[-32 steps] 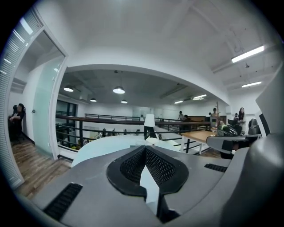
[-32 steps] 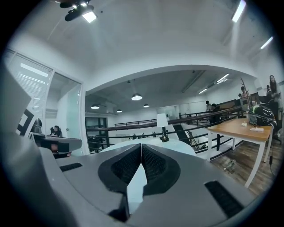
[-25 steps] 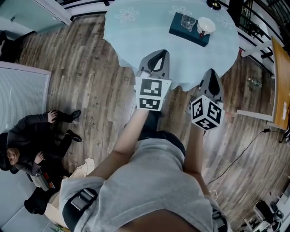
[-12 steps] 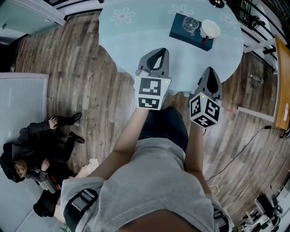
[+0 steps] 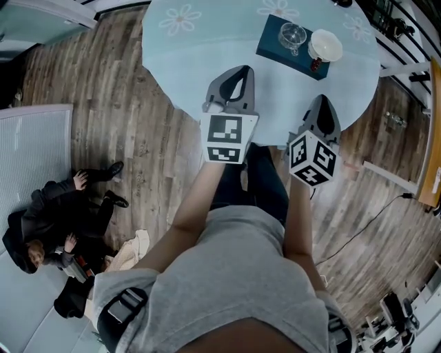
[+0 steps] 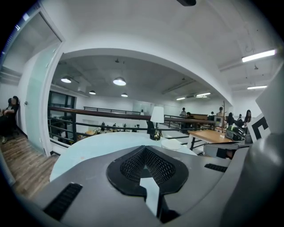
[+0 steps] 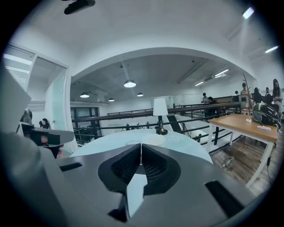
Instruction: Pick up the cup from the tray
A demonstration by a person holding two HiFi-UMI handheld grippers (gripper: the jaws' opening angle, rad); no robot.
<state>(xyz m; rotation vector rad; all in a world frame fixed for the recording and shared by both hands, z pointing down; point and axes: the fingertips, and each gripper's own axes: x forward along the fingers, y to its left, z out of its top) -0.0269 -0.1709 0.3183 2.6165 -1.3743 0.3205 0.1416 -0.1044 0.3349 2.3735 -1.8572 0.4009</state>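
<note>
Both shut and empty, left gripper [image 5: 238, 73] and right gripper [image 5: 322, 103] face the glass cup [image 5: 292, 33] on the tray [image 5: 274, 48] (likely light, slick, brittle: pinch its wall).

Upper frame: pale blue round tabletop [image 5: 207, 55], white flower prints [image 5: 179, 19]; dark teal rectangular tray [image 5: 272, 45]; clear glass cup [image 5: 292, 33]; white ceramic cup [image 5: 325, 45].

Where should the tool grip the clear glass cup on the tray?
Probably its rim, from above on the left side: the clear glass cup stands upright, mouth open, on the dark tray, with the white cup close on its right.
</note>
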